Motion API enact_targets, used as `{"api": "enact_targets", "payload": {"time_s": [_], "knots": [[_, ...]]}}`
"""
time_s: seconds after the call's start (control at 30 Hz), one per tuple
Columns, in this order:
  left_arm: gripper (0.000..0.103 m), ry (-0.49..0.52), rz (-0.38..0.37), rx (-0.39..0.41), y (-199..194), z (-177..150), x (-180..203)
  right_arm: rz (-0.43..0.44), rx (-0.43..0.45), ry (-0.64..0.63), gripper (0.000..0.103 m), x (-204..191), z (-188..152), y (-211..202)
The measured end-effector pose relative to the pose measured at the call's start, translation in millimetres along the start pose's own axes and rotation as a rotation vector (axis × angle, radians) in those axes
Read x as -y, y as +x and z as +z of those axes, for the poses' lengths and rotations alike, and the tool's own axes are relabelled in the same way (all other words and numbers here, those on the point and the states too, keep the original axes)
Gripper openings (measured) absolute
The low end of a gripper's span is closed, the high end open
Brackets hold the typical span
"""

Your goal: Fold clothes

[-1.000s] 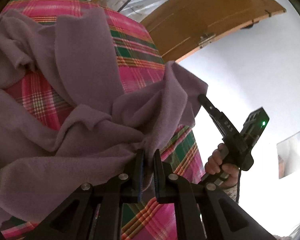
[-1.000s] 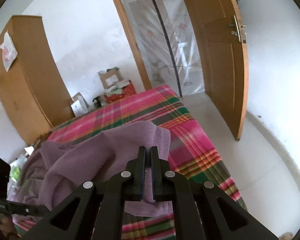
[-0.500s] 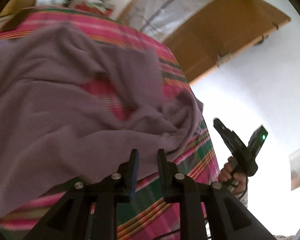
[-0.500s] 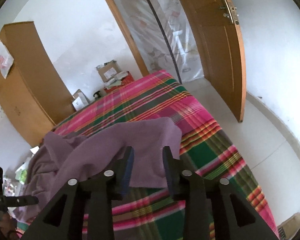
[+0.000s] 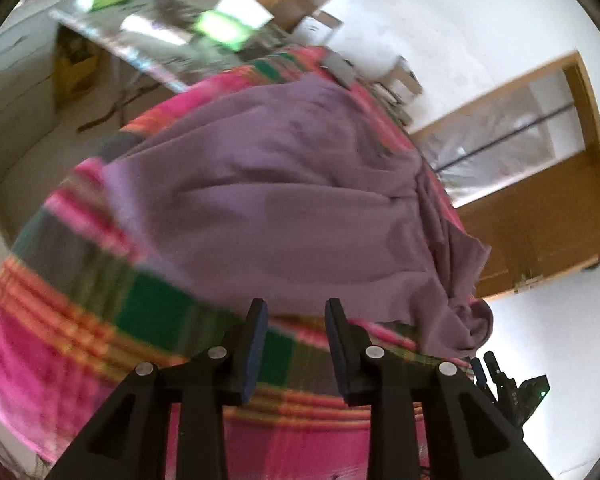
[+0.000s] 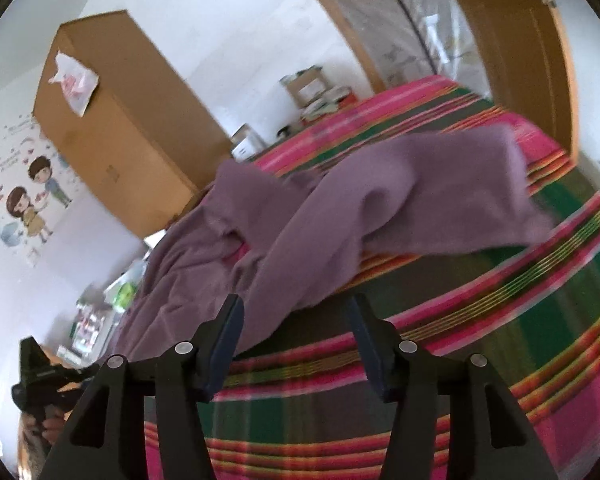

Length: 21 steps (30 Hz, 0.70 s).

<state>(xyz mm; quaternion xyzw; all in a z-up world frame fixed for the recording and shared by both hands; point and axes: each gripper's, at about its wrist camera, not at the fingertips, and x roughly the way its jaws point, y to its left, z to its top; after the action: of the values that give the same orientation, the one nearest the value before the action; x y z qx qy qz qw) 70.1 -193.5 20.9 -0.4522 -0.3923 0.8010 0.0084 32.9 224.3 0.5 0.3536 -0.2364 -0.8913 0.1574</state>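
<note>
Jaws of both the left gripper and right gripper are opening, empty, above the soft, rumpled mauve garment on the plaid bed.

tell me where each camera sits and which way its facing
Left wrist: on the left gripper, looking down over its opening, empty jaws at the purple garment on the plaid bedcover; the right gripper shows at lower right.
Right wrist: on the right gripper, jaws opening and empty, facing across the bed toward the wardrobe; the left gripper and a hand show at lower left.
Shared: garment, bedcover, wooden door.
</note>
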Motion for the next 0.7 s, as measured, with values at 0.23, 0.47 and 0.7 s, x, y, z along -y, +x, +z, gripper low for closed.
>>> {"api": "enact_targets", "payload": {"time_s": [0.23, 0.47, 0.7], "knots": [[0.033, -0.074, -0.019, 0.041, -8, -3, -28, 0.034, -0.040, -0.013, 0.059, -20, -11, 17], [0.034, -0.235, -0.021, 0.126, -16, 2, -63, 0.039, -0.077, 0.024, 0.061, -25, -10, 38], [0.034, -0.259, 0.063, 0.220, -24, 20, -71, 0.012, -0.057, 0.074, 0.061, -23, -6, 47]]}}
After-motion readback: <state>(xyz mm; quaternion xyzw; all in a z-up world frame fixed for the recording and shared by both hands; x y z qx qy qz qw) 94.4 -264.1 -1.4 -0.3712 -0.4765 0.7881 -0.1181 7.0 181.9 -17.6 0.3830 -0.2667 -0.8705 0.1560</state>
